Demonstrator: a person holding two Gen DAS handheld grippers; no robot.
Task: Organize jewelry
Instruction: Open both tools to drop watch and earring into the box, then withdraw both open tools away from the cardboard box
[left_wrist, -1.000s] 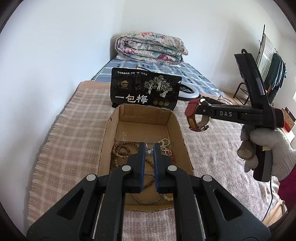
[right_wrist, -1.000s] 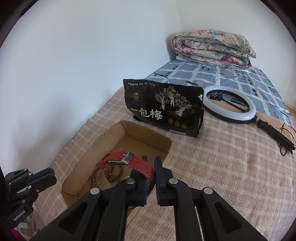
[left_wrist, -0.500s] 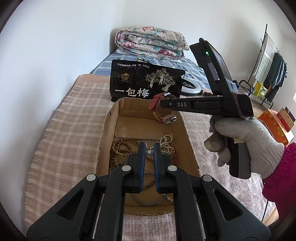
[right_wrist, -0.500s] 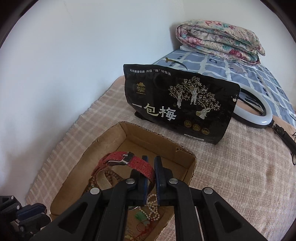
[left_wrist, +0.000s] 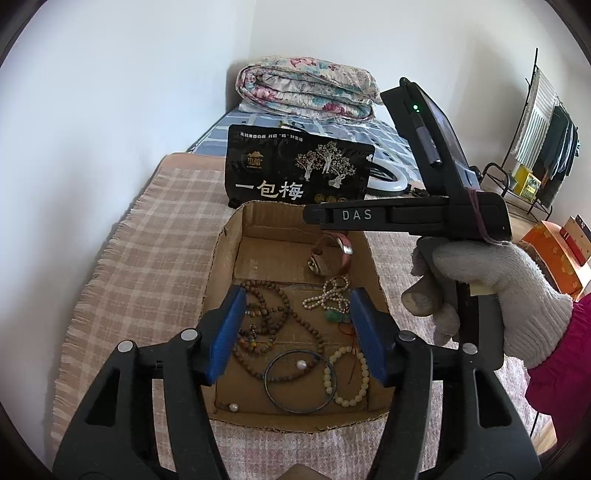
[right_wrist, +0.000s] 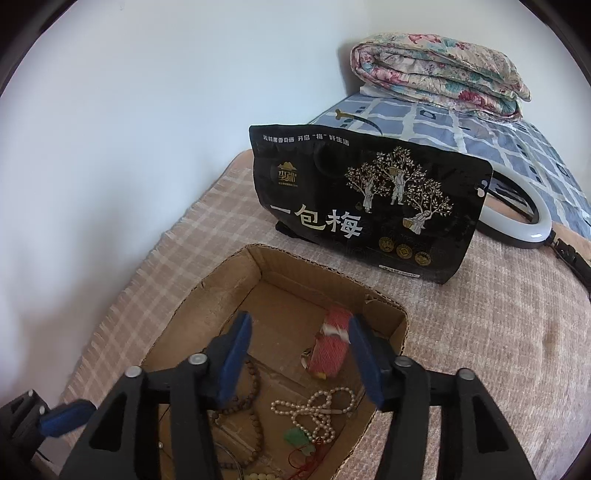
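Note:
An open cardboard box (left_wrist: 221, 258) (right_wrist: 207, 291) sits on a plaid blanket and holds jewelry. A red-strapped watch (right_wrist: 330, 345) (left_wrist: 327, 251) lies at the box's far end. Brown bead strands (left_wrist: 266, 321), a pearl necklace (right_wrist: 317, 406) (left_wrist: 332, 291), a metal bangle (left_wrist: 299, 380) and a cream bead bracelet (left_wrist: 349, 376) lie in the box too. My left gripper (left_wrist: 295, 332) is open and empty above the box's near half. My right gripper (right_wrist: 299, 354) is open and empty just above the watch; it also shows in the left wrist view (left_wrist: 314, 216).
A black snack bag (left_wrist: 295, 173) (right_wrist: 369, 210) stands just behind the box. A white ring light (right_wrist: 524, 218) lies behind the bag. A folded floral quilt (left_wrist: 306, 88) sits at the far end of the bed. A white wall runs along the left.
My right gripper moved over the box, opened and let the red watch go; the watch now lies in the box. My left gripper opened from shut.

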